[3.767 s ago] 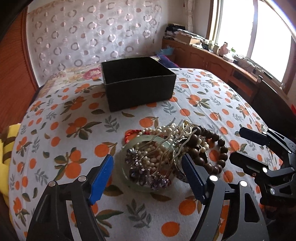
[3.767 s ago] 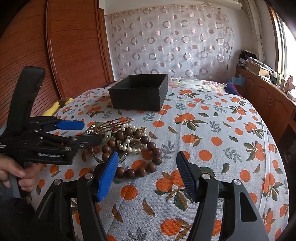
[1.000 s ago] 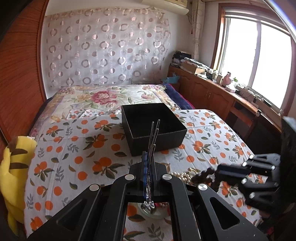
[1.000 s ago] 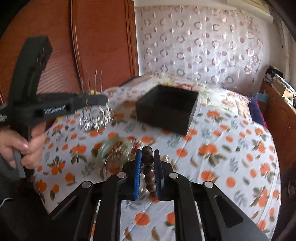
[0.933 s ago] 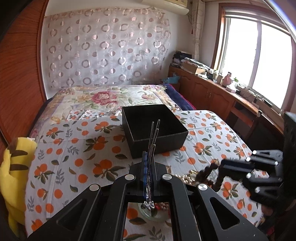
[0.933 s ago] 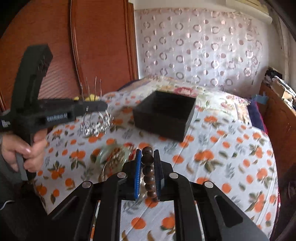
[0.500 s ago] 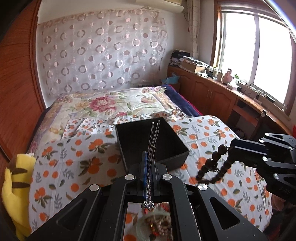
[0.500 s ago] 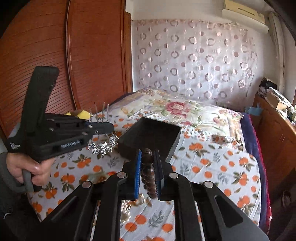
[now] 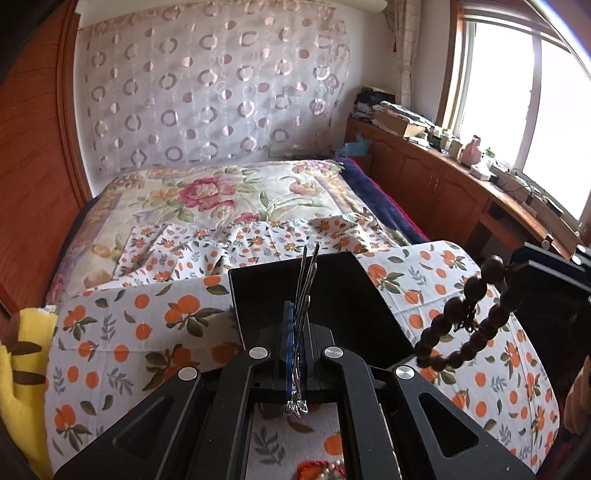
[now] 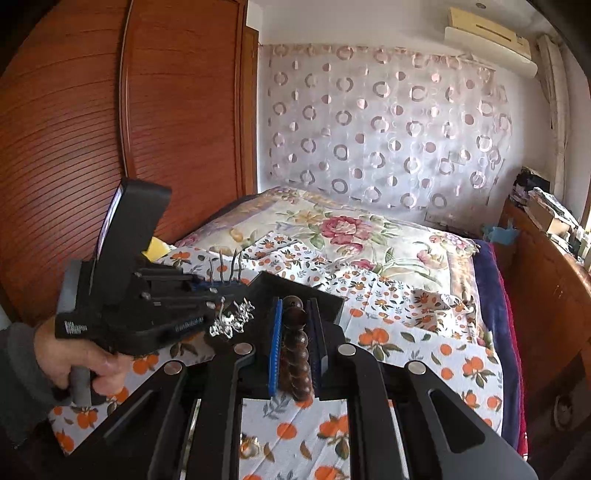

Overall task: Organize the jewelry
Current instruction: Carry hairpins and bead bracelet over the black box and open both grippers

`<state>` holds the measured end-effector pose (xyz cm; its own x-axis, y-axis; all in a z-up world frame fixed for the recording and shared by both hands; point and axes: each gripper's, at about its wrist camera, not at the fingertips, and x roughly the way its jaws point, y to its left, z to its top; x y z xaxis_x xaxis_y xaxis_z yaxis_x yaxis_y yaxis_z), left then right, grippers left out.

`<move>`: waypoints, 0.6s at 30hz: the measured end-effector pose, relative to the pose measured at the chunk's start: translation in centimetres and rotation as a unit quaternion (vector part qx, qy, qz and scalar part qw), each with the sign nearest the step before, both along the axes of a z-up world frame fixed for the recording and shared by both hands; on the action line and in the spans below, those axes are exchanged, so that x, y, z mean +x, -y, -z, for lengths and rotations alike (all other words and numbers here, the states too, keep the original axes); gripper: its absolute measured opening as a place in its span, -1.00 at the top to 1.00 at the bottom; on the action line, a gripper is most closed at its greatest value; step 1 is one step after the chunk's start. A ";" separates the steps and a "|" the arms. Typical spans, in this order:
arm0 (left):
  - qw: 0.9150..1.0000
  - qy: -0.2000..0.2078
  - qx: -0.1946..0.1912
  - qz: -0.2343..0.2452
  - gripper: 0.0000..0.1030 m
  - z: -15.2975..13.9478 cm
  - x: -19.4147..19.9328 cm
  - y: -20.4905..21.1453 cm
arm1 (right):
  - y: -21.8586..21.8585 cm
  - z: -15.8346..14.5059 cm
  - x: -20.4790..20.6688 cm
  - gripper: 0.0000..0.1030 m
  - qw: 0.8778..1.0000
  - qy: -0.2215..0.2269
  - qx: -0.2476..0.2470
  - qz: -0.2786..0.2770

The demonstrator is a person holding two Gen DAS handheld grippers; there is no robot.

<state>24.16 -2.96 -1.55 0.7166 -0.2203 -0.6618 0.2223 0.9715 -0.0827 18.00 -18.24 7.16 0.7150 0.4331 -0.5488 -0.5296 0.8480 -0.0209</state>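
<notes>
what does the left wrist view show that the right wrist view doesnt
Only the left wrist view: the window, the yellow cushion, and the brown bead bracelet hanging as a full loop from the right gripper.

Only the right wrist view: the hand on the left gripper, the hair comb's sparkly end, and the air conditioner.

Both: the black box, the orange-print cloth, the circle-patterned curtain.

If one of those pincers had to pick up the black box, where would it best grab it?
Probably a side wall of the black box, from above, one finger inside and one outside. The box is open-topped with thin upright walls, and looks too wide to span whole.
</notes>
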 end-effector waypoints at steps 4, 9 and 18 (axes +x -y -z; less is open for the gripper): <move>1.000 0.003 0.000 -0.009 0.67 -0.1 0.3 -0.3 | -1.0 0.0 1.5 0.71 1.000 0.003 -0.004 -0.002; 1.000 0.021 -0.004 -0.014 0.58 -1.4 -1.2 -1.3 | -1.7 0.5 2.9 0.71 1.000 -0.001 -0.005 -0.005; 0.999 0.042 0.002 -0.010 0.54 -2.1 -5.6 -3.1 | -3.2 5.0 5.6 0.71 0.998 -0.057 -0.015 0.002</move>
<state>18.60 0.13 0.50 0.7737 -0.2029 -0.6002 0.2085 0.9761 -0.0612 23.59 -15.01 2.17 0.6494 0.4121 -0.6392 -0.5265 0.8501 0.0131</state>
